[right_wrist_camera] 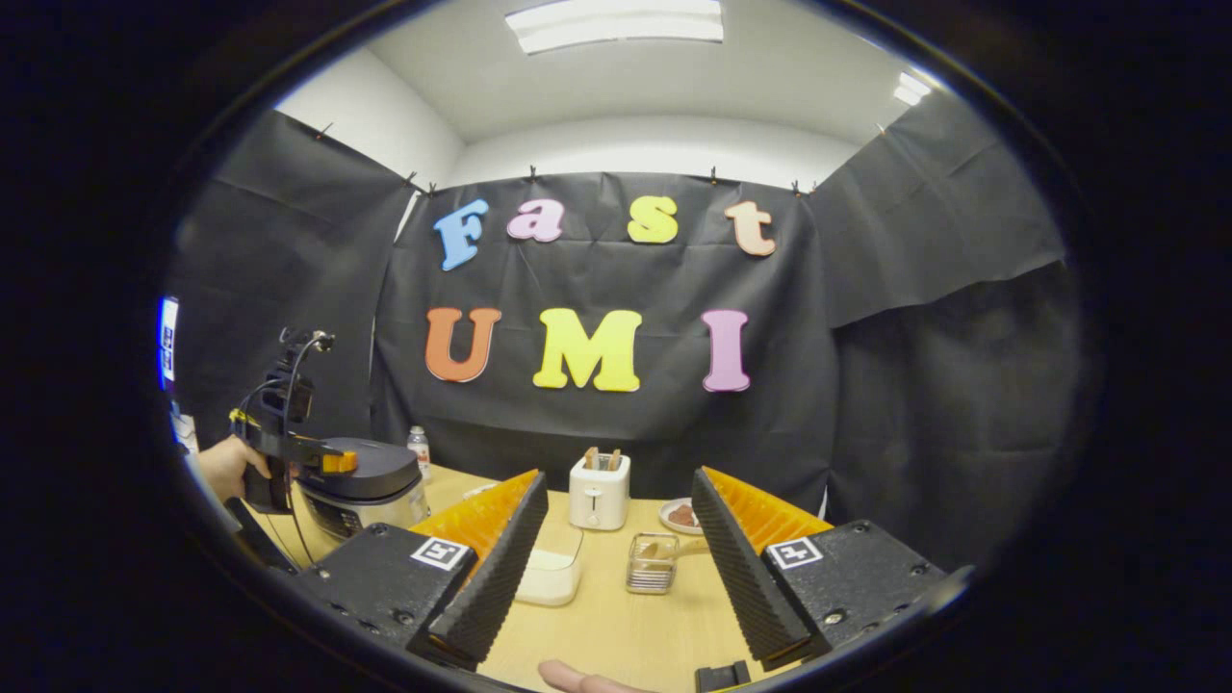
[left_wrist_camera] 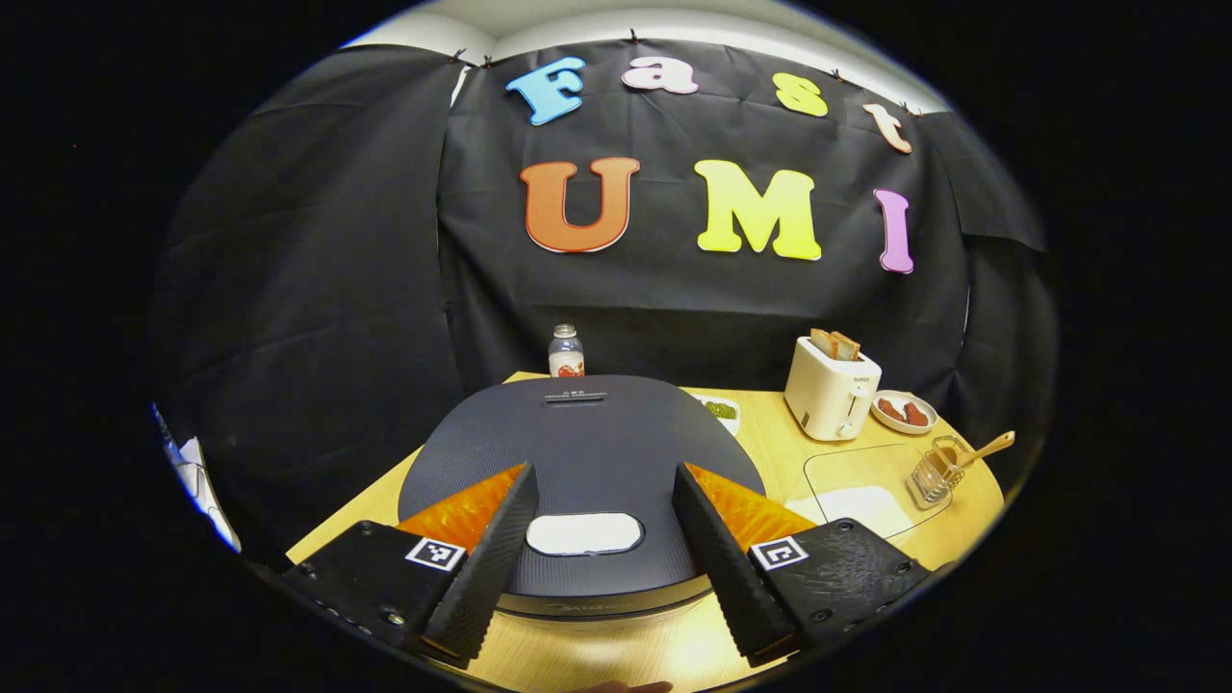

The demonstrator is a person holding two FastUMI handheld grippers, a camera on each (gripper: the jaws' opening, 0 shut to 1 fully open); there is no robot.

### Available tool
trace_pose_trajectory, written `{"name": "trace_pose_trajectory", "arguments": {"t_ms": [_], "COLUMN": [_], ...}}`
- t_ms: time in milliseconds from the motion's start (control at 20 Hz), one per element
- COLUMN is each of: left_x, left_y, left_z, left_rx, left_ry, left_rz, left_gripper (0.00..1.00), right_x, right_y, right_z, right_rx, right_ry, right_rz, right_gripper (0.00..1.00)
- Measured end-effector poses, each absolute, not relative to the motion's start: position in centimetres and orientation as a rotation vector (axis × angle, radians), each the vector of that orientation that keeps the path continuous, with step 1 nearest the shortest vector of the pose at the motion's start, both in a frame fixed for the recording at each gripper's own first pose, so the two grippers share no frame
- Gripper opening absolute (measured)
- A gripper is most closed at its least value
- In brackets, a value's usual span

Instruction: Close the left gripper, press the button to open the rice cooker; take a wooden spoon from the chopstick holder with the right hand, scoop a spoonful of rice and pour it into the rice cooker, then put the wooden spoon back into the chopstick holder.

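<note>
pale wooden tabletop (left_wrist_camera: 770,462) carries a rounded, matte dark rice cooker (left_wrist_camera: 587,452); both ribbed jaws spread, left gripper (left_wrist_camera: 602,549) above its lid.

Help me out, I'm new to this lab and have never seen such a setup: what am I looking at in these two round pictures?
No robot here: a person holds a two-finger tool in each hand, and a wide-angle camera rides on each, looking along its fingers.

The left gripper view looks down past the left tool, open, over the closed rice cooker, whose pale button lies between the fingers.

The right gripper view looks across the table past the right tool, also open. Far left it shows the left tool, held by a hand at the cooker.

On the table: a toaster with bread, a small plate of food, a bottle, a clear rice container, and a holder with a wooden spoon.

Neither tool holds anything.
</note>
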State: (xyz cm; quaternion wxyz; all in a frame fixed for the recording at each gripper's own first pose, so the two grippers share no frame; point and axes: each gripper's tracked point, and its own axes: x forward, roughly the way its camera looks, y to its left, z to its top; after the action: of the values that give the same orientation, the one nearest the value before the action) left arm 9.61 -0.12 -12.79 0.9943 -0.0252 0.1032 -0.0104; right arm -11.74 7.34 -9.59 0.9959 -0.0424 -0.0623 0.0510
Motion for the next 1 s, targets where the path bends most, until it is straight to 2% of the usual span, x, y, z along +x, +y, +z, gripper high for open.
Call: {"name": "trace_pose_trajectory", "arguments": {"t_ms": [300,350,400,450,550,600,650,750,800,900,1000], "left_x": [9.4,9.1,9.4,9.4,9.6,9.2,8.9,7.6,6.4,4.1,1.7], "left_y": [-0.1,-0.2,-0.1,0.0,0.0,0.1,0.3,1.4,1.9,1.3,0.2], "left_z": [-12.6,-12.7,-13.3,-12.9,-13.1,-13.5,-13.4,-13.1,-13.4,-12.9,-12.6], "left_rx": [-0.035,-0.045,-0.032,-0.031,-0.029,-0.028,-0.033,-0.045,-0.05,-0.072,-0.115], "left_ry": [0.028,0.004,-0.015,-0.05,-0.044,-0.041,-0.041,-0.044,-0.03,-0.029,0.005], "left_rz": [0.031,0.029,0.035,0.038,0.036,0.034,0.036,0.07,0.096,0.106,0.082], "left_gripper": [0.93,0.99,0.9,1.0,0.82,0.91,0.91,0.9,0.81,0.98,0.96], "right_x": [-10.6,-10.5,-10.4,-10.2,-10.0,-9.9,-10.0,-10.0,-9.9,-9.8,-9.7], "right_y": [7.4,7.3,7.3,7.2,6.9,6.8,6.6,6.2,6.0,5.8,5.6], "right_z": [-10.5,-10.8,-10.9,-11.1,-11.3,-11.3,-11.2,-10.9,-10.9,-11.1,-11.2], "right_rx": [-0.063,-0.062,-0.061,-0.06,-0.06,-0.061,-0.064,-0.066,-0.065,-0.062,-0.061], "right_ry": [-0.085,-0.08,-0.076,-0.074,-0.065,-0.064,-0.065,-0.076,-0.077,-0.072,-0.063], "right_rz": [0.116,0.112,0.111,0.11,0.106,0.104,0.098,0.085,0.08,0.074,0.066], "right_gripper": [0.96,0.96,0.98,0.96,0.96,0.98,0.98,0.98,0.97,0.96,0.96]}}
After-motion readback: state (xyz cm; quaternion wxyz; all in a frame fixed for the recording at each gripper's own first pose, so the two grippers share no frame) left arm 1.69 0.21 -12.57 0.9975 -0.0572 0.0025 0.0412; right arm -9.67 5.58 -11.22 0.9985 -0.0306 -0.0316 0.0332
